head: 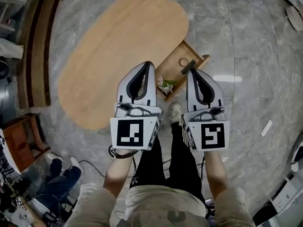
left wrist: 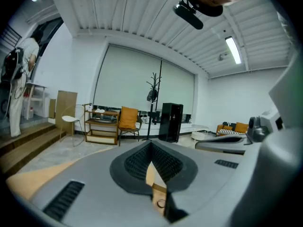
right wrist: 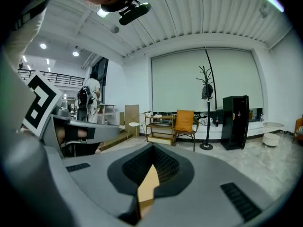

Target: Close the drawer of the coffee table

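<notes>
The oval wooden coffee table (head: 120,51) lies below me in the head view. Its drawer (head: 174,74) stands pulled out at the table's right side. Inside it are a ring, a dark item and a green-and-pink item (head: 165,85). My left gripper (head: 149,65) hangs over the table's near right edge, shut and empty. My right gripper (head: 189,72) hovers over the drawer's near corner, also shut with nothing in it. In the left gripper view the fingertips (left wrist: 151,151) meet, with the drawer wood and ring showing below. In the right gripper view the fingertips (right wrist: 152,156) meet likewise.
My legs and a shoe (head: 176,112) stand on the marble floor just before the drawer. Wooden steps (head: 38,51) run along the left. A white power strip (head: 266,127) with a cable lies right. A shelf and an orange chair (right wrist: 183,122) stand far off.
</notes>
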Demonstrator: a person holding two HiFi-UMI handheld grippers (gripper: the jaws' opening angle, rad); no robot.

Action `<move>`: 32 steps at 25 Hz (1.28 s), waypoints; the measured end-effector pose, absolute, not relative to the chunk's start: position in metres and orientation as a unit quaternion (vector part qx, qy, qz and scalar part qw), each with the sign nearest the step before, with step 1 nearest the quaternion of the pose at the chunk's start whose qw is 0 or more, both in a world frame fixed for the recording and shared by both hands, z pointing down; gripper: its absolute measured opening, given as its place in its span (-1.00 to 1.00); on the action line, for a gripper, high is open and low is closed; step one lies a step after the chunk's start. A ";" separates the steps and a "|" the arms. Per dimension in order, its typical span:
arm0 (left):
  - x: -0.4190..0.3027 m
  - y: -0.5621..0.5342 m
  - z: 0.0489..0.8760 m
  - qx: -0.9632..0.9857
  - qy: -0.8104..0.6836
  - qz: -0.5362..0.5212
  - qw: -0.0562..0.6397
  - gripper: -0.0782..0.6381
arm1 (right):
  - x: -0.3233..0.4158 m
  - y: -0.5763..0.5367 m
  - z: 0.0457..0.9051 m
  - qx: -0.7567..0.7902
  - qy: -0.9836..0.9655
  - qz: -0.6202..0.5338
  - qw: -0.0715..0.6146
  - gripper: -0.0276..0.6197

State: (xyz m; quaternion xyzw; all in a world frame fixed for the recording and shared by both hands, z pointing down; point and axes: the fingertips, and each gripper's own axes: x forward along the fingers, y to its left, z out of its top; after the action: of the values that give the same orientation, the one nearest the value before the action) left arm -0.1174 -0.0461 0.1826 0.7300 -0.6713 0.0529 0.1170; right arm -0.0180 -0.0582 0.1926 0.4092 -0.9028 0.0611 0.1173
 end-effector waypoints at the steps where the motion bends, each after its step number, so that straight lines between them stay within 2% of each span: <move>1: -0.112 -0.048 0.200 0.732 -0.667 0.054 0.124 -0.76 | -0.015 -0.058 0.213 0.411 -0.901 0.067 0.124 -0.90; 6: -0.085 -0.045 0.281 0.736 -0.656 0.062 0.155 -0.76 | -0.002 -0.039 0.303 0.411 -0.892 0.108 0.155 -0.90; 12: -0.057 -0.027 0.349 0.742 -0.640 0.096 0.174 -0.76 | 0.020 -0.027 0.366 0.427 -0.877 0.149 0.163 -0.90; 21: -0.037 -0.032 0.361 0.745 -0.632 0.114 0.178 -0.76 | 0.047 -0.033 0.377 0.441 -0.869 0.156 0.159 -0.90; 25: -0.013 -0.047 0.380 0.768 -0.588 0.163 0.197 -0.76 | 0.060 -0.043 0.371 0.451 -0.867 0.149 0.155 -0.90; 26: -0.003 -0.051 0.389 0.778 -0.567 0.175 0.206 -0.72 | 0.065 -0.046 0.371 0.455 -0.864 0.149 0.155 -0.90; 28: 0.017 -0.058 0.409 0.794 -0.528 0.200 0.226 -0.41 | 0.079 -0.051 0.373 0.465 -0.858 0.150 0.157 -0.90; 29: 0.026 -0.061 0.420 0.797 -0.513 0.215 0.235 -0.34 | 0.086 -0.053 0.376 0.471 -0.854 0.152 0.158 -0.90; 32: 0.052 -0.066 0.457 0.803 -0.474 0.265 0.247 -0.28 | 0.111 -0.056 0.386 0.494 -0.838 0.165 0.163 -0.90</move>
State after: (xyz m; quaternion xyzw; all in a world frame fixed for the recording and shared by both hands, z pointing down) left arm 0.0520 -0.0655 0.4574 0.8026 -0.4738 0.2652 0.2470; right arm 0.1115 -0.0563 0.3860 0.4939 -0.8380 0.1651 0.1627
